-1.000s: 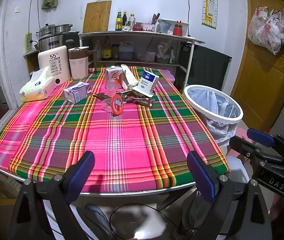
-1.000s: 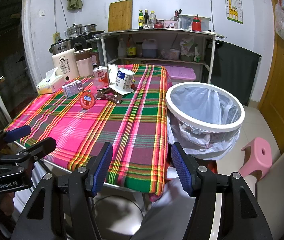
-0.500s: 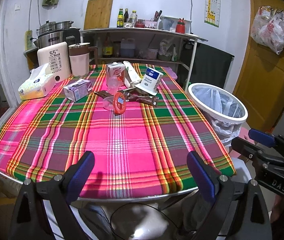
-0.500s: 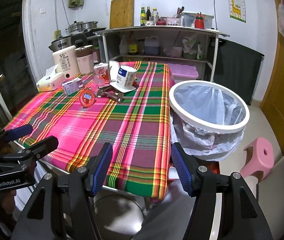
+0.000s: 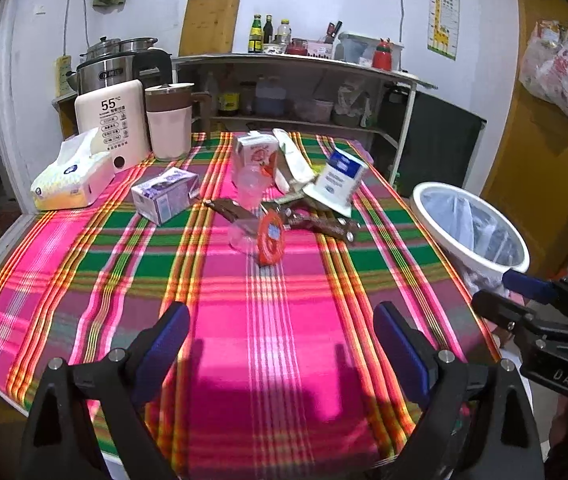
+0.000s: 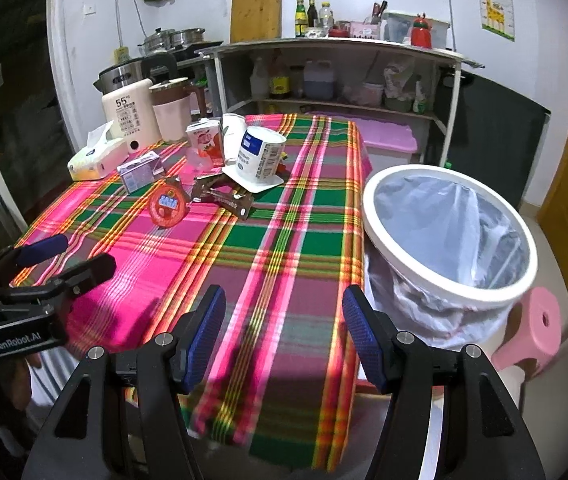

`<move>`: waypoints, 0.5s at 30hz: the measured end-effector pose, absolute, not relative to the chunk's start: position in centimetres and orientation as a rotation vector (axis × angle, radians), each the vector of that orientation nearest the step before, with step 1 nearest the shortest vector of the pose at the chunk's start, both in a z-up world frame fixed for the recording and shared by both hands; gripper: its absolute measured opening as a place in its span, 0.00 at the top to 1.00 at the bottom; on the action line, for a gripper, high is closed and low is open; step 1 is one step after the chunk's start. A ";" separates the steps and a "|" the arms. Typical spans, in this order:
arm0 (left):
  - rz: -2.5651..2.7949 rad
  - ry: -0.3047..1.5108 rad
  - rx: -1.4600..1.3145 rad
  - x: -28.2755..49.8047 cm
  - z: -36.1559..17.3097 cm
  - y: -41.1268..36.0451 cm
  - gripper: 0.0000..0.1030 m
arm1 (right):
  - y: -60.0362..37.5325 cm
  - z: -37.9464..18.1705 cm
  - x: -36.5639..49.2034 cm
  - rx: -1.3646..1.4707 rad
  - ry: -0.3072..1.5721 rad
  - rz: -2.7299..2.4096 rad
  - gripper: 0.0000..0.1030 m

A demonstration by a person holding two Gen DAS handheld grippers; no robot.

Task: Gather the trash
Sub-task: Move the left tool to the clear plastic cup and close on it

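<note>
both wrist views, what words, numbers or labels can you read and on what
"55°C": cream dispenser
"GenRobot.AI": left gripper body
"DAS": right gripper body
Blurred beyond reading: blue-white cup label, purple carton, red lid, giraffe poster, bottles.

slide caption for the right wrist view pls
Open right gripper over a plaid tablecloth, trash pile ahead, lined bin at the table's right edge.
</note>
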State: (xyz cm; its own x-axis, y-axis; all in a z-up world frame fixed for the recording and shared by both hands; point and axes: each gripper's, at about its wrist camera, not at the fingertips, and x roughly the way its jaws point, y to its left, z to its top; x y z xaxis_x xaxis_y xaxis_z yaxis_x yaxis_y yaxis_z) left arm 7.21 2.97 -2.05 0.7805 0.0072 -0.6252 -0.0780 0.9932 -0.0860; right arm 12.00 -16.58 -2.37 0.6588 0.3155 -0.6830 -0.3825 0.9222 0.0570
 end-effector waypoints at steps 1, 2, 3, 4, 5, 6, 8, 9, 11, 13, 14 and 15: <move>0.049 0.673 -0.114 7.6 -2.0 3.3 0.11 | -16.4 -2.4 12.6 -0.090 0.760 0.403 0.40; 0.053 0.674 -0.123 8.2 -2.0 3.7 0.11 | -16.2 -2.5 13.0 -0.089 0.763 0.408 0.40; 0.051 0.677 -0.135 8.6 -2.0 4.0 0.11 | -15.9 -2.6 13.6 -0.094 0.768 0.411 0.40; 0.048 0.683 -0.144 9.1 -2.0 4.3 0.11 | -15.6 -2.6 14.2 -0.097 0.774 0.414 0.40; 0.050 0.687 -0.146 9.7 -1.9 4.6 0.11 | -15.4 -2.7 14.8 -0.096 0.780 0.422 0.40; 0.054 0.689 -0.143 10.1 -2.0 4.8 0.11 | -15.2 -2.7 15.3 -0.094 0.786 0.428 0.40; 0.057 0.694 -0.139 11.2 -2.0 5.1 0.11 | -14.7 -2.6 16.4 -0.096 0.792 0.445 0.40; 0.059 0.695 -0.137 11.6 -2.0 5.3 0.11 | -14.5 -2.6 16.8 -0.100 0.792 0.457 0.40; 0.069 0.699 -0.129 12.6 -2.3 5.6 0.11 | -13.8 -2.6 17.8 -0.119 0.789 0.471 0.40; 0.062 0.716 -0.131 13.8 -2.7 5.9 0.17 | -13.3 -2.6 18.7 -0.129 0.789 0.483 0.40; 0.058 0.728 -0.135 14.5 -2.9 6.1 0.18 | -13.1 -2.6 19.1 -0.129 0.790 0.484 0.40; 0.056 0.736 -0.138 15.0 -3.1 6.2 0.19 | -13.0 -2.6 19.5 -0.130 0.792 0.485 0.40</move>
State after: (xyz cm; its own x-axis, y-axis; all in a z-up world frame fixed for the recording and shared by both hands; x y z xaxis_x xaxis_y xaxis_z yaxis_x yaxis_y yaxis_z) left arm 14.99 6.19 -3.06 0.7400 0.0021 -0.6726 -0.0992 0.9894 -0.1061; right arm 19.53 -13.02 -2.64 0.5997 0.3690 -0.7101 -0.4645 0.8831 0.0666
